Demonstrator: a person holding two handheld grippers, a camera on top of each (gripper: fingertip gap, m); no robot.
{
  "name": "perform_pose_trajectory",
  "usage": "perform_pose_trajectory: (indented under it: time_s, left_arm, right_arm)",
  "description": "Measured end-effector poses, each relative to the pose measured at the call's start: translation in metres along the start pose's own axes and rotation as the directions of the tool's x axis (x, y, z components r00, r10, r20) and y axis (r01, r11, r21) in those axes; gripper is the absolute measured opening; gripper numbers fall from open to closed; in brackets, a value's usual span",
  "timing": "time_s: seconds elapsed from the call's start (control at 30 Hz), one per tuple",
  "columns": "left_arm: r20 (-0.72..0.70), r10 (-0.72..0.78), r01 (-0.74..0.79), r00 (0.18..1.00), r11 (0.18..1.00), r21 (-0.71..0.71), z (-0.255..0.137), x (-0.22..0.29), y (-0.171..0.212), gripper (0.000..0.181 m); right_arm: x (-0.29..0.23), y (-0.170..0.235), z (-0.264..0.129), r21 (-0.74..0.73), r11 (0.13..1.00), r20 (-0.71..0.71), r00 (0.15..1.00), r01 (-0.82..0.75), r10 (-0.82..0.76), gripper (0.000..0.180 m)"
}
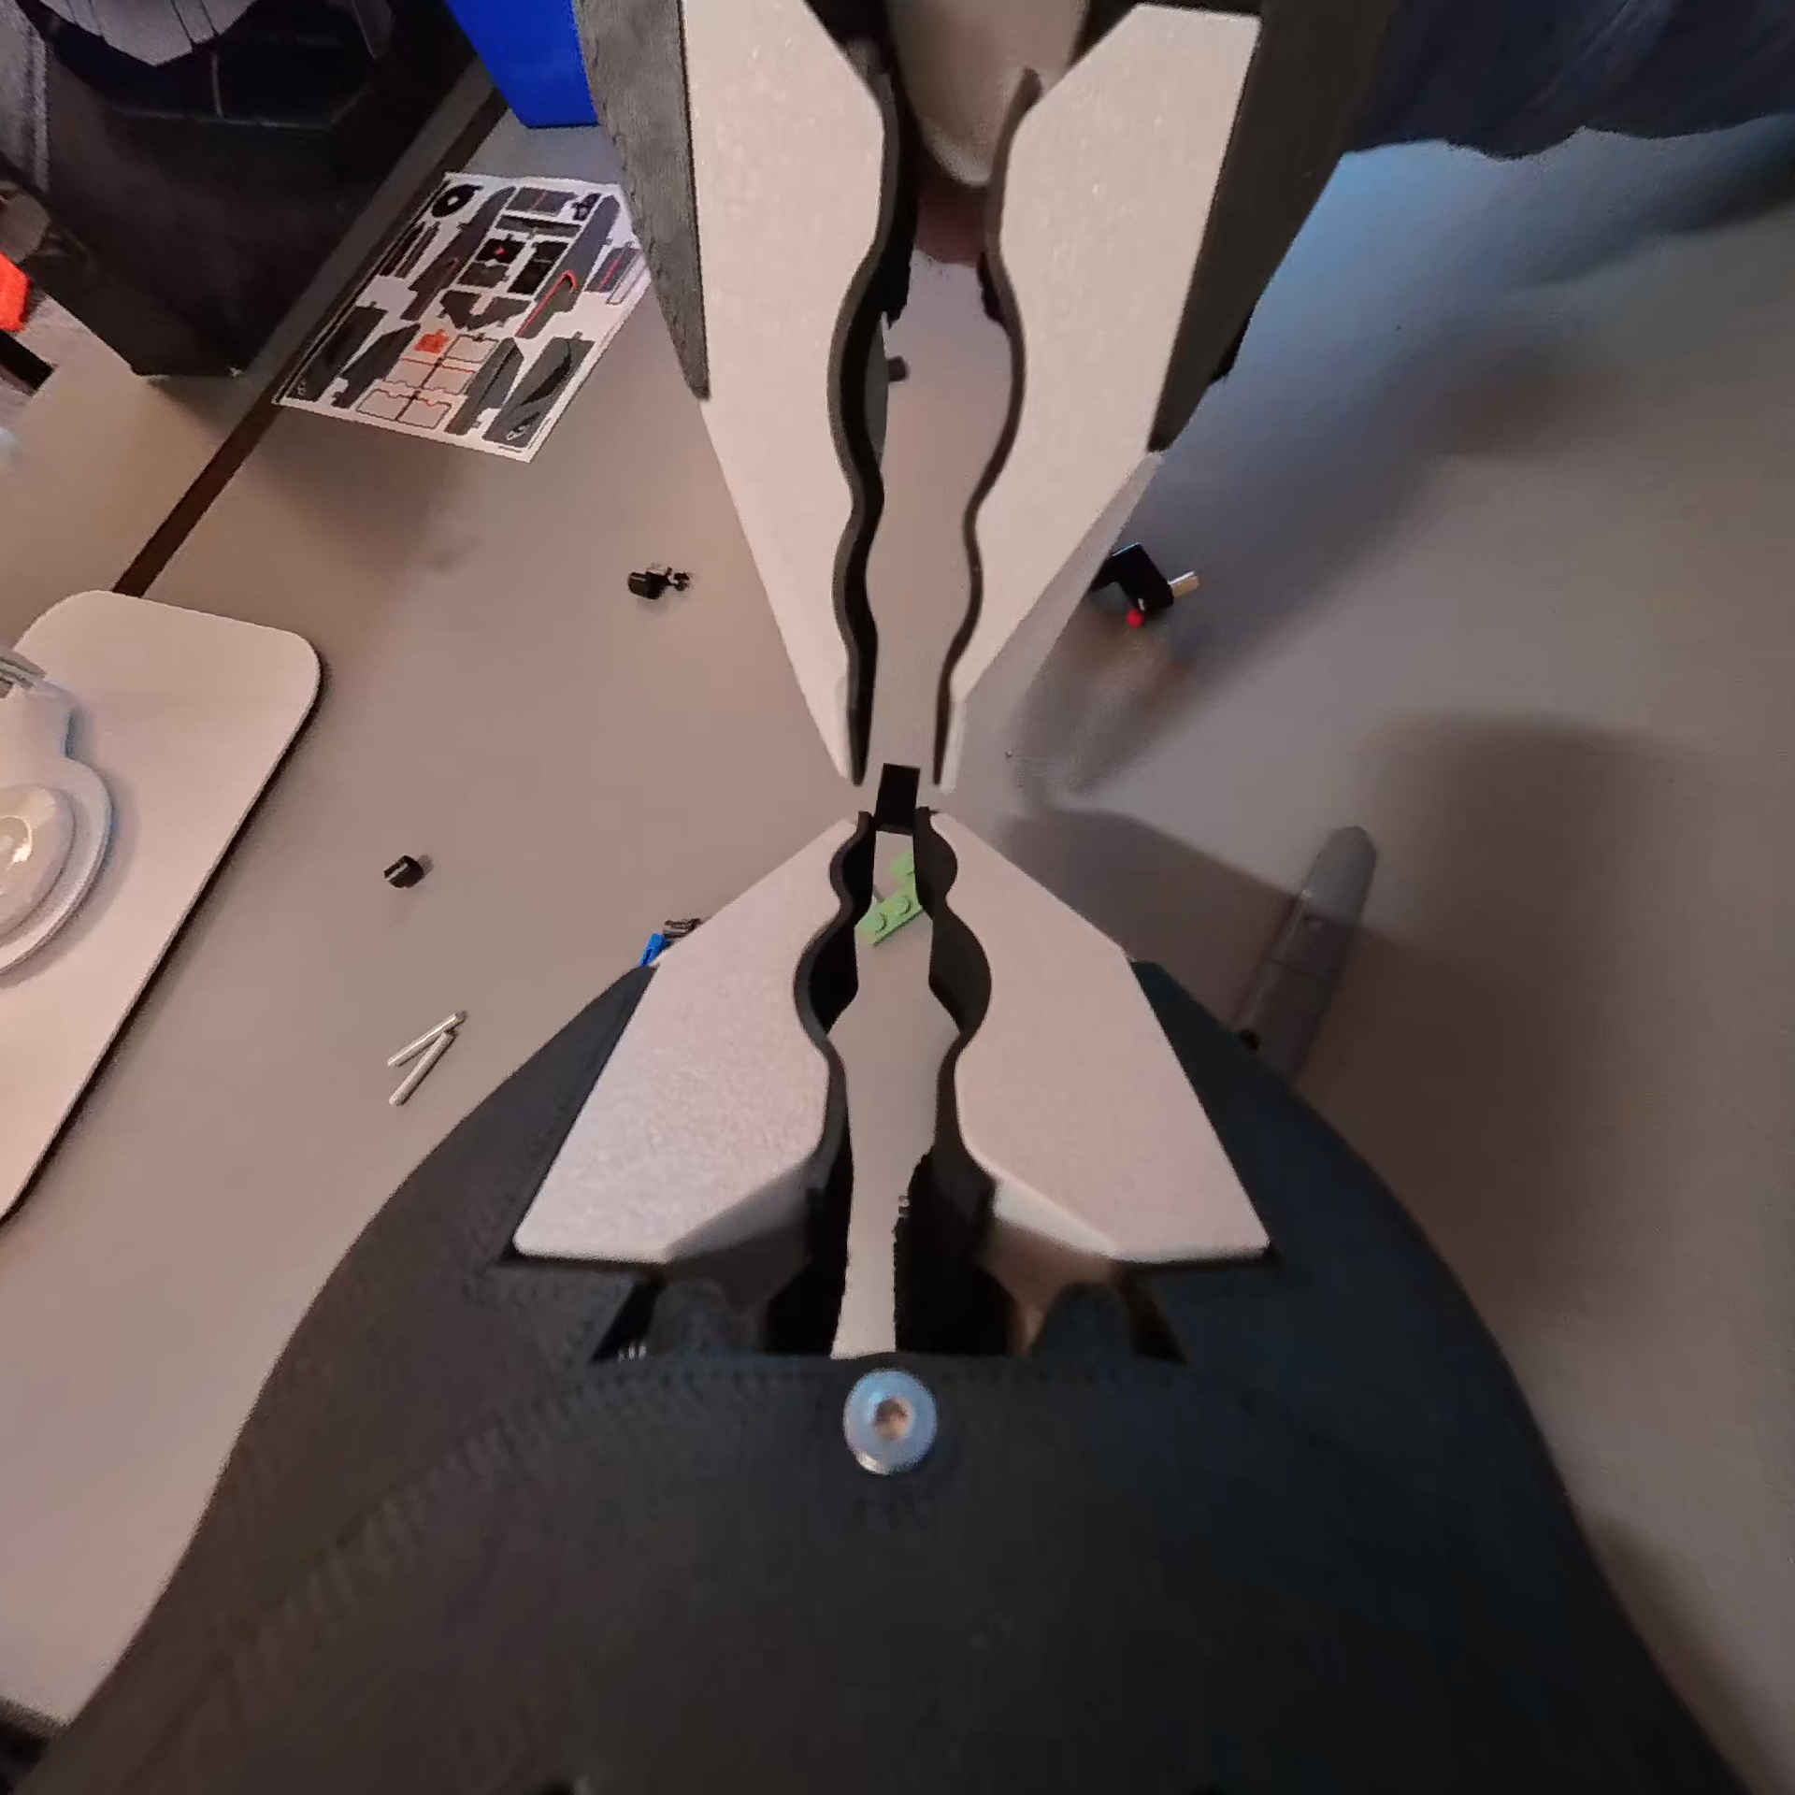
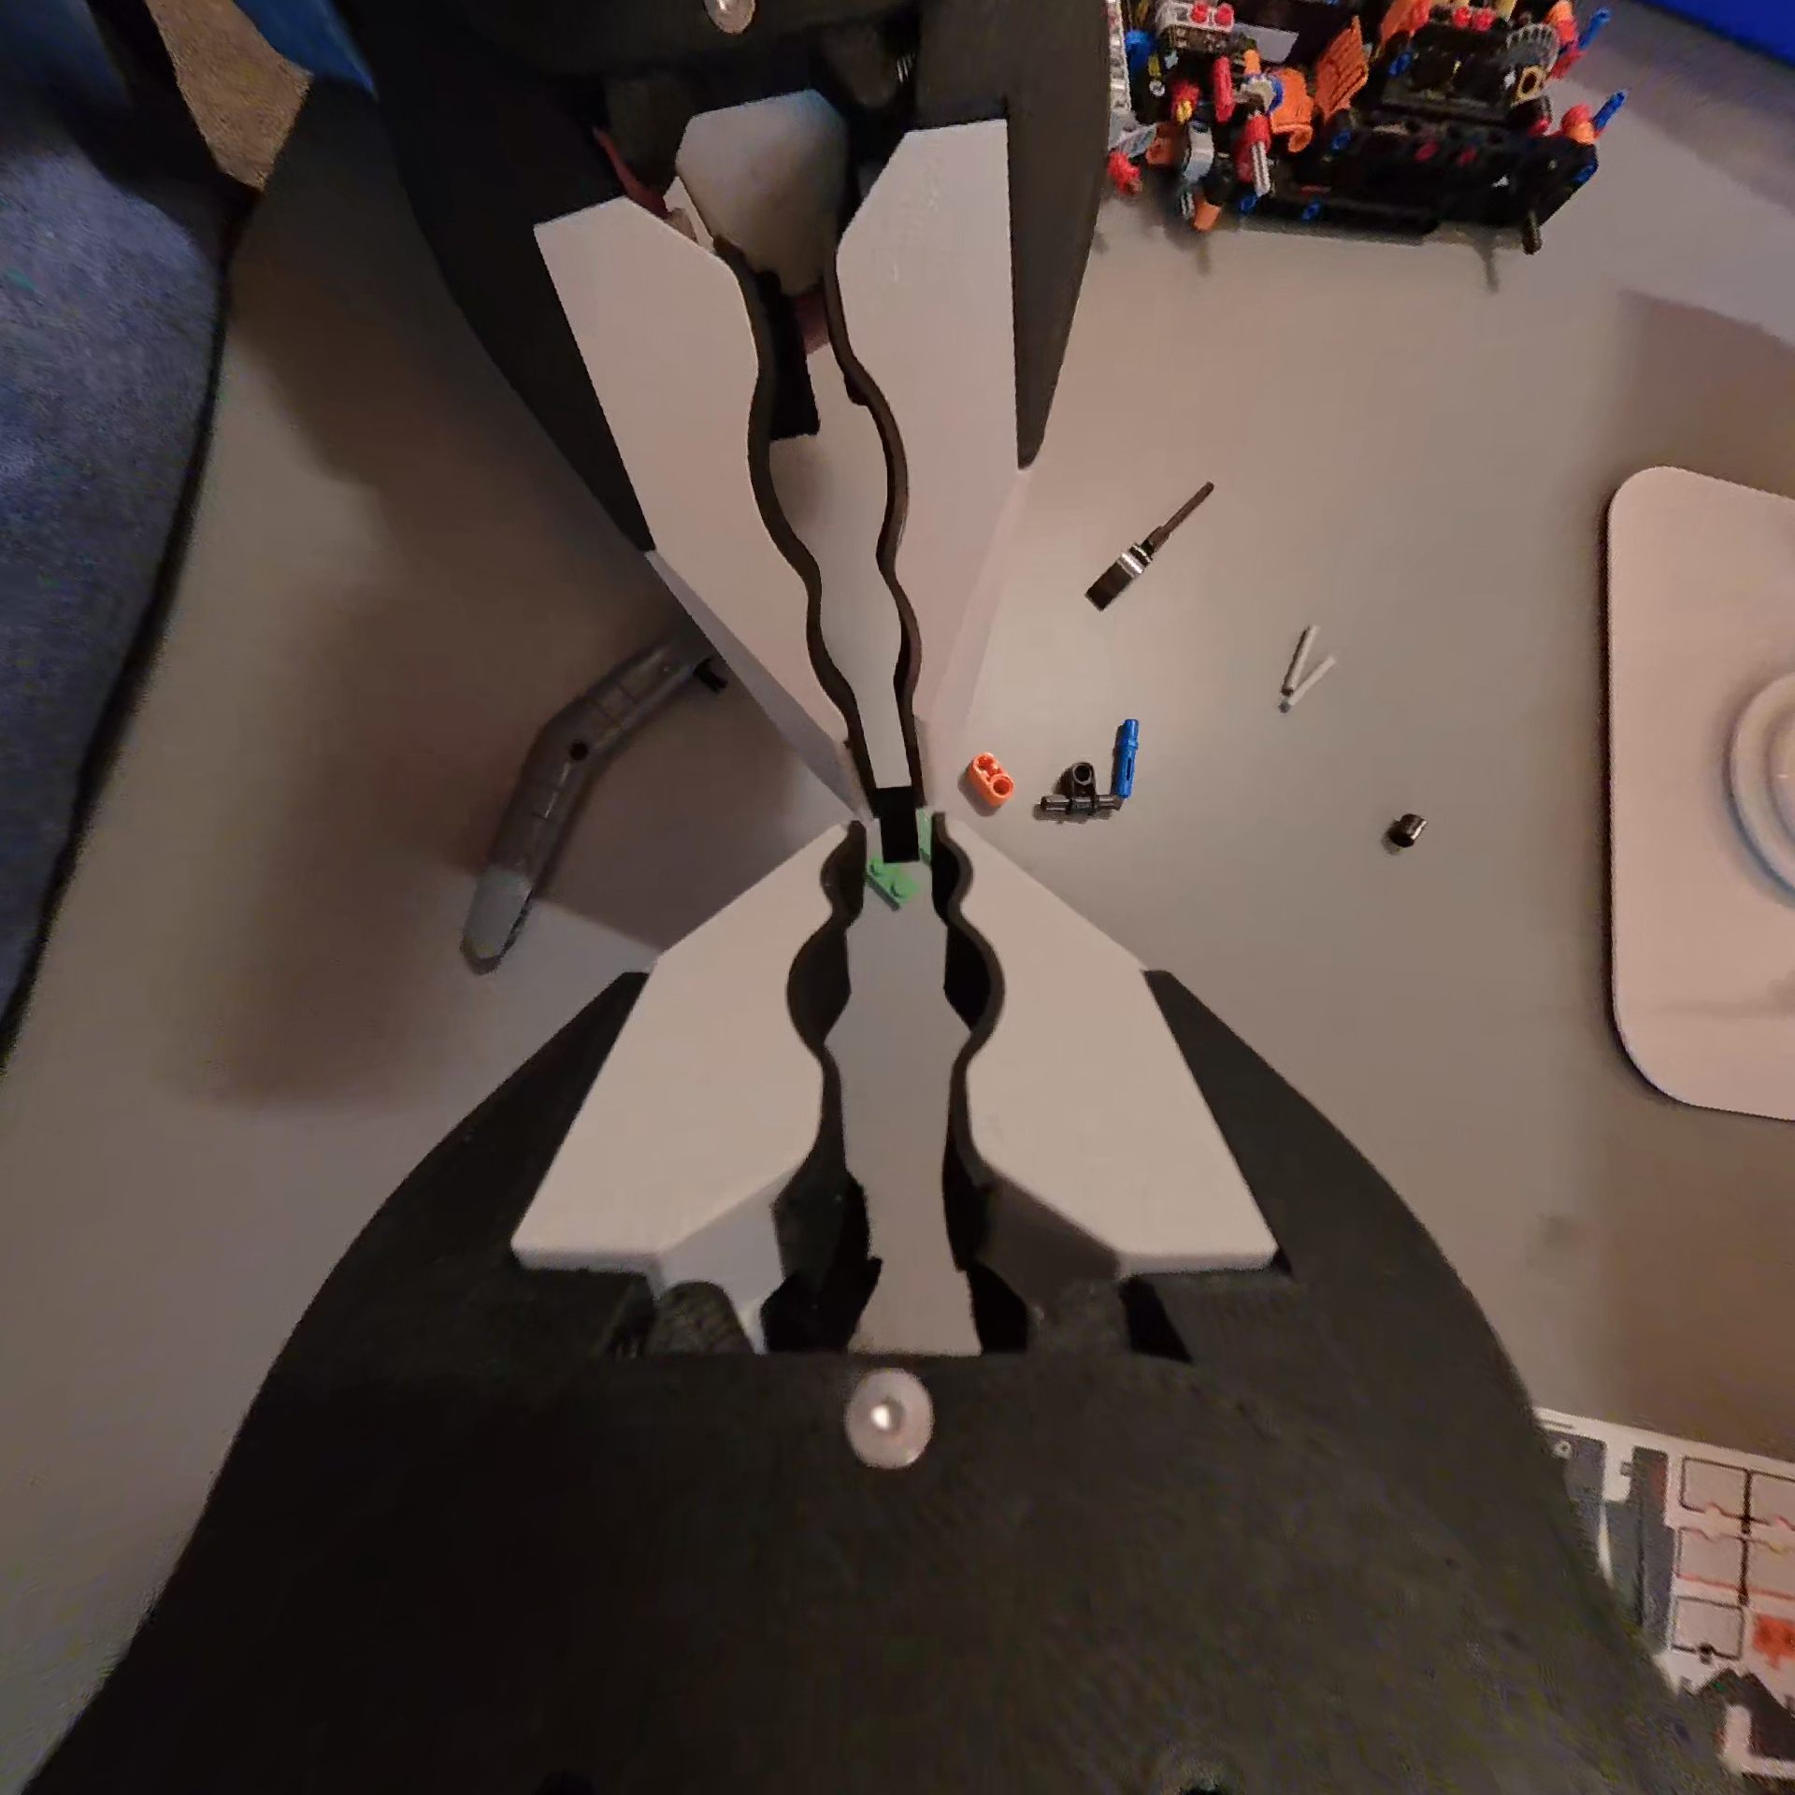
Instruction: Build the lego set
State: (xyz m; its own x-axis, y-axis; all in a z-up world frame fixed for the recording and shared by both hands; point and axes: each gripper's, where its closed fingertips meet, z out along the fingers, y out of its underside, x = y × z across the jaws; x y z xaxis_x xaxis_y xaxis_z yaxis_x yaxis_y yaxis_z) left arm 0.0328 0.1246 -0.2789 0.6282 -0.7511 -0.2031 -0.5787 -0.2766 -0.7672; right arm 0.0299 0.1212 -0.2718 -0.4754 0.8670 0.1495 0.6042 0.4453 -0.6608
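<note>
Grippers meet tip to tip over a small black piece.
Left gripper (image 1: 895, 826) is clenched on the black piece (image 1: 896, 795); the right gripper (image 2: 896, 837) faces it, slightly parted, and whether it grips that piece I cannot tell. A green plate (image 2: 896, 882) lies on the surface (image 2: 1360, 971) just below. A large colourful model (image 2: 1360, 107) sits at the far edge, so much looks built; loose pins, an orange connector (image 2: 991, 777), a grey curved panel (image 2: 573, 767) and the sticker sheet (image 1: 466, 311) suggest plenty remains.
</note>
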Motion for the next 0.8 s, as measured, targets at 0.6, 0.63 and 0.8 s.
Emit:
perform_pose_trajectory:
  time_s: [0.6, 0.63, 0.8]
  left_arm:
    - [-0.017, -0.193, 0.188, 0.981, 0.969, -0.158, 0.014, 0.006, 0.036, 0.033]
    - [-0.009, -0.197, 0.192, 0.980, 0.966, -0.171, 0.016, 0.006, 0.038, 0.035]
    - [0.014, -0.172, 0.170, 0.985, 0.961, -0.218, 0.028, 0.006, 0.040, 0.036]
  right_arm:
    - [0.007, 0.024, 0.009, -0.080, 0.997, -0.007, 1.000, 0.013, -0.013, 0.005]
    - [0.006, 0.027, 0.011, -0.086, 0.996, -0.002, 1.000, 0.009, -0.010, 0.005]
    - [0.003, 0.036, 0.014, -0.090, 0.996, 0.003, 1.000, -0.004, 0.004, 0.006]
